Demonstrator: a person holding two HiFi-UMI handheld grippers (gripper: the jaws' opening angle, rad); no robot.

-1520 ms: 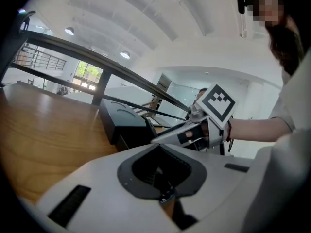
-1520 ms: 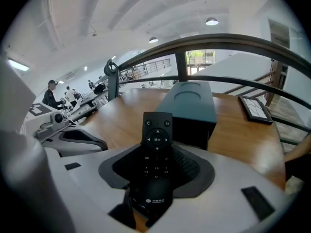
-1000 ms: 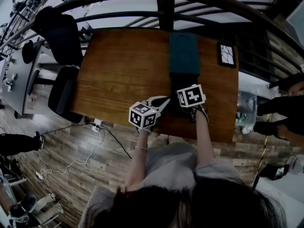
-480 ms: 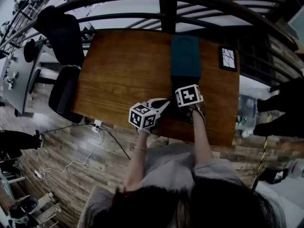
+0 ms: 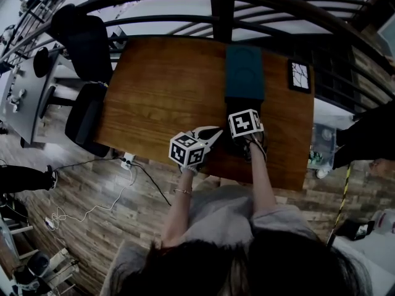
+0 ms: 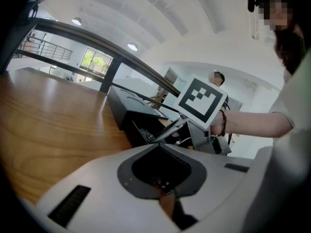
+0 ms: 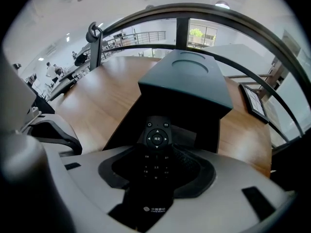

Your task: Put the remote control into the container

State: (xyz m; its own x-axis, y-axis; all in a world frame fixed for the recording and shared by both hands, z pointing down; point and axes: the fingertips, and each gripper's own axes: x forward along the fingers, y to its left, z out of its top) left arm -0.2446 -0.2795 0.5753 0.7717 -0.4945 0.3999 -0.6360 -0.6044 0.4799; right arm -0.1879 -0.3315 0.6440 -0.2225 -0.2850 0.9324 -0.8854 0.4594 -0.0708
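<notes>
The black remote control (image 7: 156, 144) lies lengthwise between the jaws of my right gripper (image 7: 156, 166), which is shut on it. Its button end points at the dark teal container (image 7: 187, 84), a box lying on the wooden table (image 5: 160, 85) with its near end open. The remote's tip sits just before that opening. In the head view my right gripper (image 5: 242, 117) is at the container's (image 5: 244, 73) near end. My left gripper (image 5: 213, 133) rests beside it to the left, shut and holding nothing. From the left gripper view the remote (image 6: 144, 134) shows at the box mouth.
A framed picture (image 5: 299, 76) lies flat on the table right of the container. A curved dark railing (image 5: 216, 5) runs behind the table's far edge. A black office chair (image 5: 86, 113) stands off the left edge. A person's legs show at the far right.
My right gripper has edged slightly forward with the remote toward the container's open end. The left gripper has stayed put. The person at the right has shifted.
</notes>
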